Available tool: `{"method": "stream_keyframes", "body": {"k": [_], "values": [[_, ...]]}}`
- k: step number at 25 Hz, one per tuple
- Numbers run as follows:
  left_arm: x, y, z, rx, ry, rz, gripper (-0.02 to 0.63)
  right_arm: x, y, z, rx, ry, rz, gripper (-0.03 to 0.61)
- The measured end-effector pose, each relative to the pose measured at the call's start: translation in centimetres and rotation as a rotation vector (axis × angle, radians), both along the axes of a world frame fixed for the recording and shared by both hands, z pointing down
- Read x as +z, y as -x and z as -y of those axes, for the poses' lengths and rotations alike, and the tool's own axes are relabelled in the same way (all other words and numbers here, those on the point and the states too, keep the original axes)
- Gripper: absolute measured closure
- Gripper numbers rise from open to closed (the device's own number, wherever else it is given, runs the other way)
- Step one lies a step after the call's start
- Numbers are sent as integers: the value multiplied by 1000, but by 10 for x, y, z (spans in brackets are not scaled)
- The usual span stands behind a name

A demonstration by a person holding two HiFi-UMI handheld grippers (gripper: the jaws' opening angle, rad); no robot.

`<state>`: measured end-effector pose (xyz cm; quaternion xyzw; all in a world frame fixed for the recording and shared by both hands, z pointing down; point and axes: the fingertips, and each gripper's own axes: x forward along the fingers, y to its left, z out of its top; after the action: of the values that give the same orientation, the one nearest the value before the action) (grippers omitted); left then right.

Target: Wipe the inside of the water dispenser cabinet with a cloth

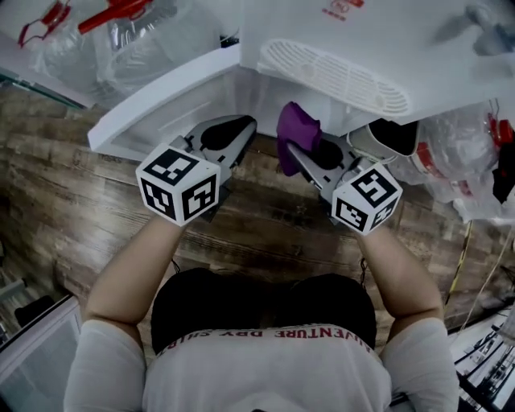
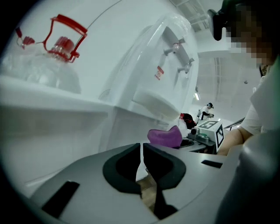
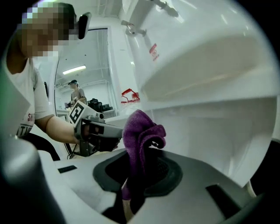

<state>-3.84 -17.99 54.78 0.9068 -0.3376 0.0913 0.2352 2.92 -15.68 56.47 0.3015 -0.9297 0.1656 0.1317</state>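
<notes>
Bright, even indoor light with white glare; gripper views bulge fisheye-style, dark-cornered, foreground softly blurred.

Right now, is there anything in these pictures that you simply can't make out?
- Cabinet inside: head view, mostly hidden under the water dispenser and its drip tray.
- Lower end of the purple cloth: right gripper view, buried between the right gripper's closed jaws.
- Red label on the dispenser: head view, too small to read.
- Water bottle: head view, cut off by the top edge.
</notes>
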Motion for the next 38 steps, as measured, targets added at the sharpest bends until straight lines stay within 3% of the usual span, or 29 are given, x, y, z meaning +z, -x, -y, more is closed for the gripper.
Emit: {"method": "stream_keyframes", "body": {"k": [6,11,18,24,30,38], "values": [[-98,-18,-66,25,23,16,571,-115,-6,-49,-2,24,81,503],[-218,-22,-125,32,63,1,571,-252,-2,-102,-17,30,117,503],[-442,-10,-159,59,-30,-34,571,-467,2,-154,-9,-39,113,503],[-598,4,-181,119,-101,-87,571,-622,0,-184,104,-142,166,503],[-679,8,-226,99,-167,-136,571,-700,-2,-231,119,-234,210,503],[-704,-27,-320,64,-222,-131,571,-722,-43,-316,115,-260,244,503]]}}
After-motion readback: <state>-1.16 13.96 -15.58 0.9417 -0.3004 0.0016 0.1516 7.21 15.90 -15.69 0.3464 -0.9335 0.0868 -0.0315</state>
